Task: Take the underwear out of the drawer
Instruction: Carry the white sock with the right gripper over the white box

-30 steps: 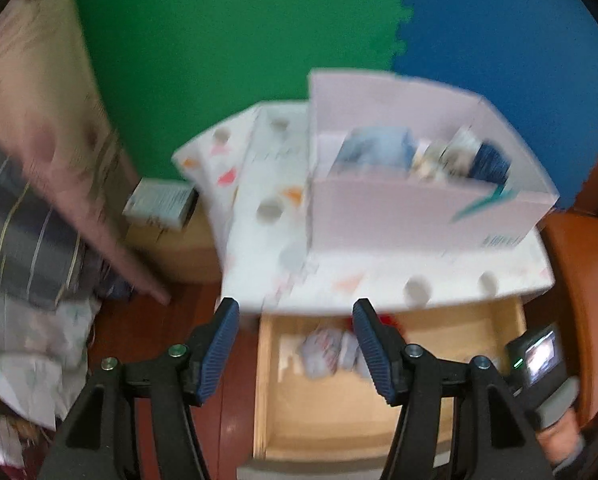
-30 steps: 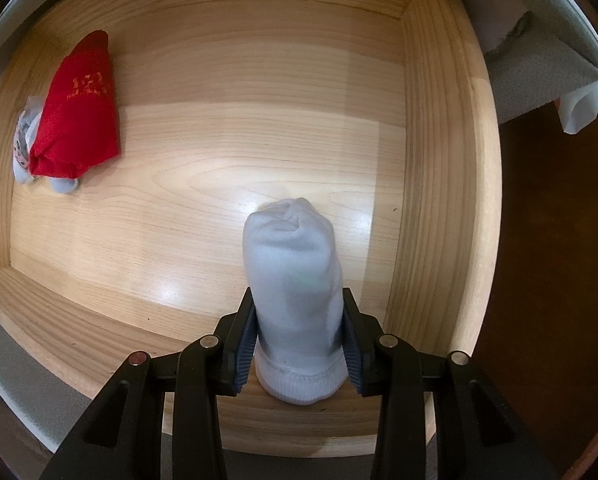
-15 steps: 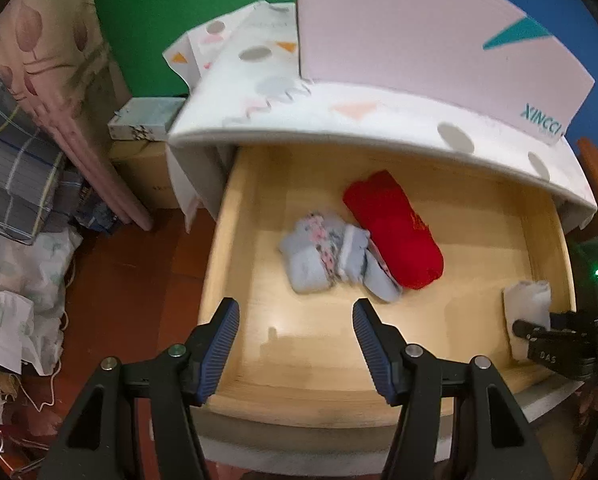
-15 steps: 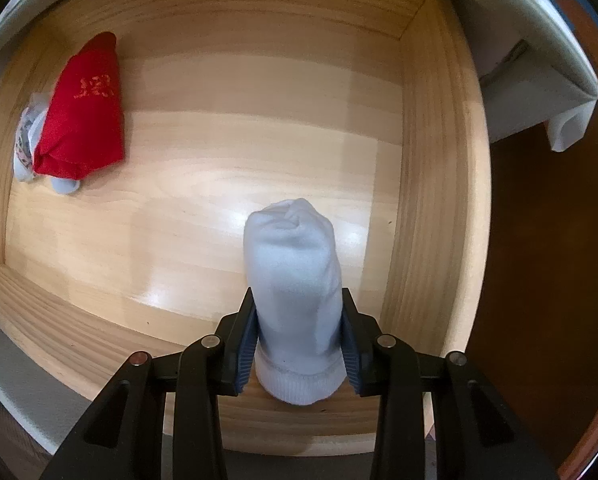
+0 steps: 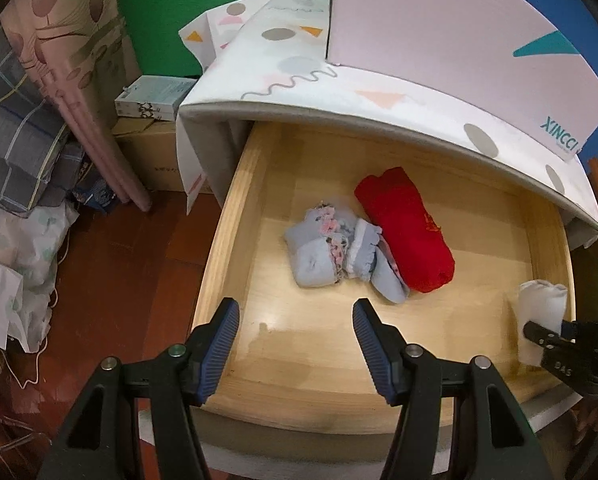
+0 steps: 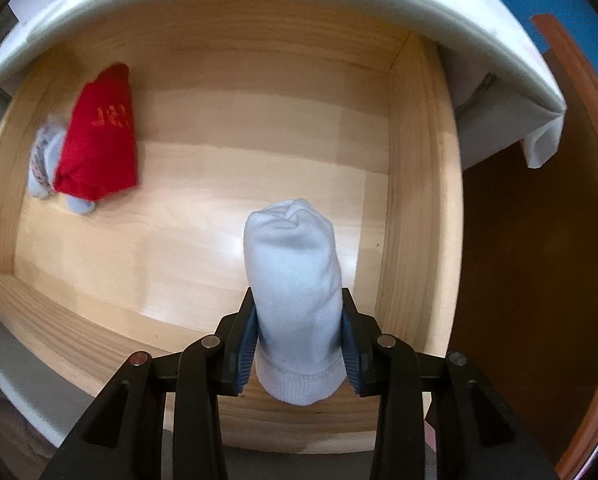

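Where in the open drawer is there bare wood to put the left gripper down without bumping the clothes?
The drawer floor is bare in front of the light blue bundle, below the left gripper. Bare too: the strip between the red roll and the white roll in the right gripper. The blue and red pieces crowd the middle, touching.

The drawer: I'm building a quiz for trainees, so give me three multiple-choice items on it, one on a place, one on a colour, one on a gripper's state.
1. Where does the red rolled garment lie in the drawer?
A. beside the pale blue bundle
B. in the pink box
C. on the floor

2. What colour is the roll in the right gripper?
A. red
B. white
C. green

3. How are the left gripper's jaws?
A. shut on cloth
B. open, empty
C. shut, empty

Key: 1 A, it touches the pale blue bundle; 2 B, the white roll is clamped; 3 B, bare wood shows between its fingers.
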